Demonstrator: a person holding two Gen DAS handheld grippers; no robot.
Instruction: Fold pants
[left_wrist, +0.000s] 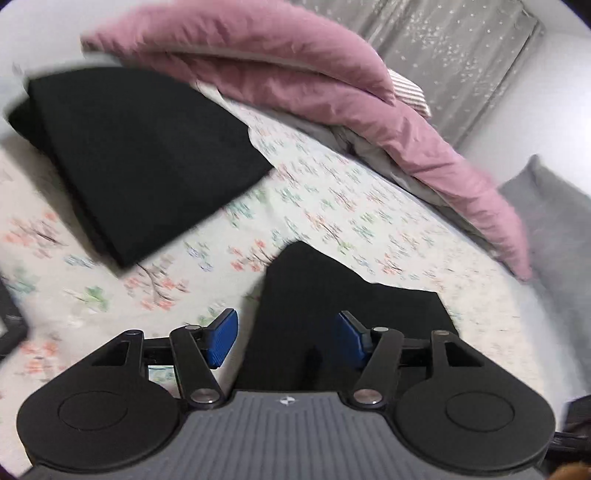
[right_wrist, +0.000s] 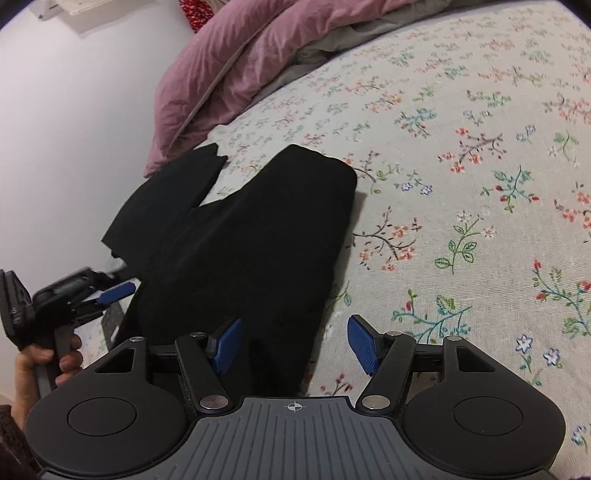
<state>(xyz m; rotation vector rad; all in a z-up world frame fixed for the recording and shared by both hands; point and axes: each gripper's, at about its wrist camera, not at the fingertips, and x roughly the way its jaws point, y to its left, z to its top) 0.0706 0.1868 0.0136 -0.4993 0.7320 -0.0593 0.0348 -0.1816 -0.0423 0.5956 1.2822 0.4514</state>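
Black pants (right_wrist: 236, 236) lying on the flowered bedsheet (right_wrist: 461, 155), near the edge of the bed, the two legs pointing away toward the far side and parted in a V with sheet showing between them. Not yet folded, by the look of it: legs apart, cloth flat in a single spread, so bringing one leg over the other and doubling the length appear left to do. Farther off in the left wrist view, a second black garment (left_wrist: 140, 155) already lying as a neat flat fold, well apart from the pants; possibly an earlier piece, though hard to tell what it is.

Left gripper (left_wrist: 286, 341) spread wide, blue pads either side of the near black cloth without pressing on it; seen from the right wrist view at the left, held in a hand (right_wrist: 48, 363). Right gripper (right_wrist: 295, 341) likewise spread, left pad over the cloth, right pad over bare sheet, pinching nothing.

Pants matte, dense black, soft and limp, folds barely readable. Sheet a pale woven cotton with small sprigs. Pink duvet (left_wrist: 332, 85) bunched along the far side, puffy and creased. Blue pads ribbed.
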